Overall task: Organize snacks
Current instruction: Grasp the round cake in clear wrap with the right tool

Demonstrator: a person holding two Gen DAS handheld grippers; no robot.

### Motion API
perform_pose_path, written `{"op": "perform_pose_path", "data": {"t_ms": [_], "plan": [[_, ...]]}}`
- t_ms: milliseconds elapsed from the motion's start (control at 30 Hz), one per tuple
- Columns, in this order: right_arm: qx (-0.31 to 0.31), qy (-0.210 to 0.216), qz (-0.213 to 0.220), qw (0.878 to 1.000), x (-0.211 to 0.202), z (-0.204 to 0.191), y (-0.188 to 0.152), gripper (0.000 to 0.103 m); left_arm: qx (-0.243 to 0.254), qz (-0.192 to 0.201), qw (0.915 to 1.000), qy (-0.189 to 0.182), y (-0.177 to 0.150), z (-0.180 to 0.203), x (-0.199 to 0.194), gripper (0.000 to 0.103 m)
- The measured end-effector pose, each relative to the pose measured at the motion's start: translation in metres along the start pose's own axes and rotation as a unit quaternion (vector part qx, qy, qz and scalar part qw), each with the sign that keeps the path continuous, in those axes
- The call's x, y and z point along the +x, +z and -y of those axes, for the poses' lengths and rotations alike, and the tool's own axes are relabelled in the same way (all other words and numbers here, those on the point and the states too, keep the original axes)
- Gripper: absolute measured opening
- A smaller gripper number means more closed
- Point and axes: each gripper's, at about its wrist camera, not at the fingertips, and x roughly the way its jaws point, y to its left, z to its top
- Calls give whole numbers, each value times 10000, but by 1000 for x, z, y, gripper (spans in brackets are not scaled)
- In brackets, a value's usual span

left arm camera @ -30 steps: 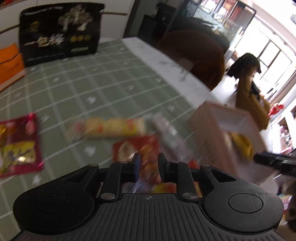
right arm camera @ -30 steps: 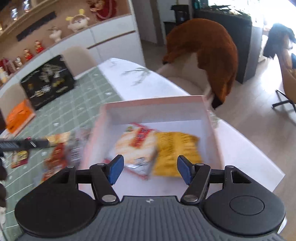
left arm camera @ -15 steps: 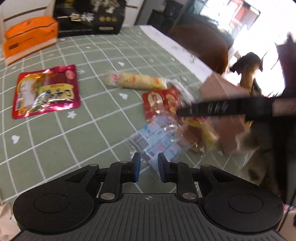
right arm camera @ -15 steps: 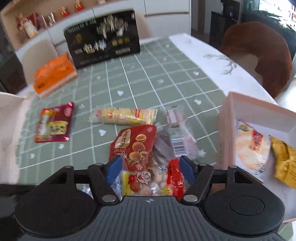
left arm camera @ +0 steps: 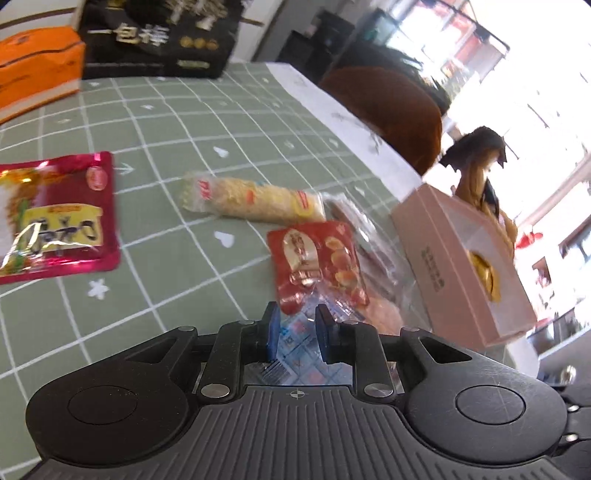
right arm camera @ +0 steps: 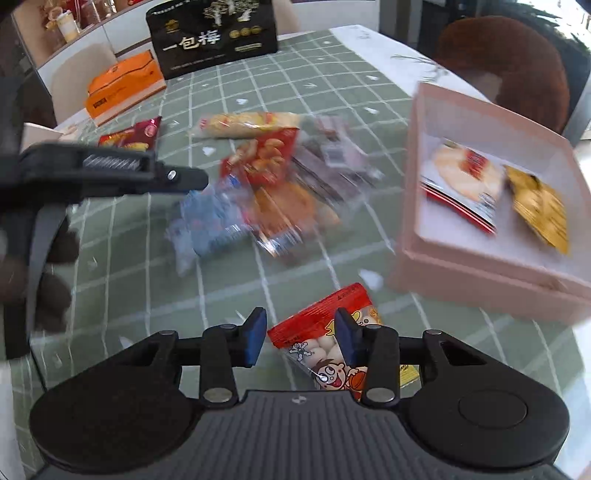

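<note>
1. The tall black gift box (right arm camera: 212, 35) at the far edge of the table carries large pale characters reading 一包梅 above a row of gold medallions; its smaller print is too fine to read
2. The flat orange carton (right arm camera: 123, 86) beside it has a dark label strip on its end, not legible
3. The pale pink rectangular cardboard box (right arm camera: 476, 266) has a line of dark print on its side wall, too blurred to read
4. The left gripper (left arm camera: 295, 334) has its blue-padded jaws drawn nearly together, with a clear plastic packet printed with blue and white squares (left arm camera: 299, 338) between them; whether the pads press on it cannot be told
5. The right gripper (right arm camera: 301, 339) has just been closing and stands partly apart; a red and clear bag of round white sweets with a cartoon child's face (right arm camera: 328, 347) lies on the cloth under and between the fingers, its right edge at the right finger, the left finger apart from it
6. Inside the pink box lie two snacks: a white and red cracker packet (right arm camera: 463, 177) and a crinkled yellow packet (right arm camera: 539, 210)
7. On the green checked tablecloth (right arm camera: 332, 77), outside the box, lie a long pale yellow noodle-like pack (left arm camera: 255, 201), a red packet showing golden biscuits (left arm camera: 317, 262), a magenta foil pouch with a yellow panel (left arm camera: 55, 218), and a blurred heap of clear wrappers I cannot count
</note>
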Motion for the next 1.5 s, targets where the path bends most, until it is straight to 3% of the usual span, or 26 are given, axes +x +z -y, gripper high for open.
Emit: {"op": "perform_pose_path", "data": {"t_ms": [133, 233, 433, 500, 567, 700, 833, 933, 967, 1067, 1233, 1367, 1500], "plan": [[-42, -80, 55, 9999, -14, 9, -20, 45, 548, -205, 9983, -79, -16, 15, -1, 24], [167, -18, 173, 9997, -21, 19, -28, 55, 796, -333, 9962, -138, -30, 24, -8, 24], [118, 272, 415, 9987, -26, 13, -14, 56, 524, -595, 9968, -106, -57, 28, -28, 25], [-55, 475, 441, 9979, -22, 0, 3, 73, 277, -622, 9977, 43, -63, 28, -35, 25], [-217, 576, 483, 9969, -12, -12, 21, 76, 233, -640, 9973, 260, -67, 33, -42, 25], [-606, 204, 393, 9972, 31, -38, 60, 76, 355, -685, 9958, 484, -67, 43, -53, 25], [-1007, -544, -149, 9933, 70, -53, 80, 76, 330, -615, 9966, 433, -67, 46, -64, 25], [-1021, -418, -307, 9934, 76, -51, 79, 76, 294, -572, 9972, 370, -66, 47, -67, 25], [-956, -289, -375, 9943, 74, -48, 77, 74, 291, -563, 9973, 361, -66, 48, -68, 25], [-837, 33, -476, 9953, 63, -41, 70, 54, 309, -569, 9974, 326, -66, 50, -67, 25], [-579, 232, -401, 9972, 37, -31, 55, 52, 378, -600, 9973, 190, -74, 55, -68, 25], [-122, 363, -51, 9993, -10, 0, 39, 52, 521, -585, 9968, -186, -83, 65, -68, 25], [160, -52, 272, 9995, -45, 33, 14, 52, 648, -573, 9948, -545, -84, 86, -58, 25]]}}
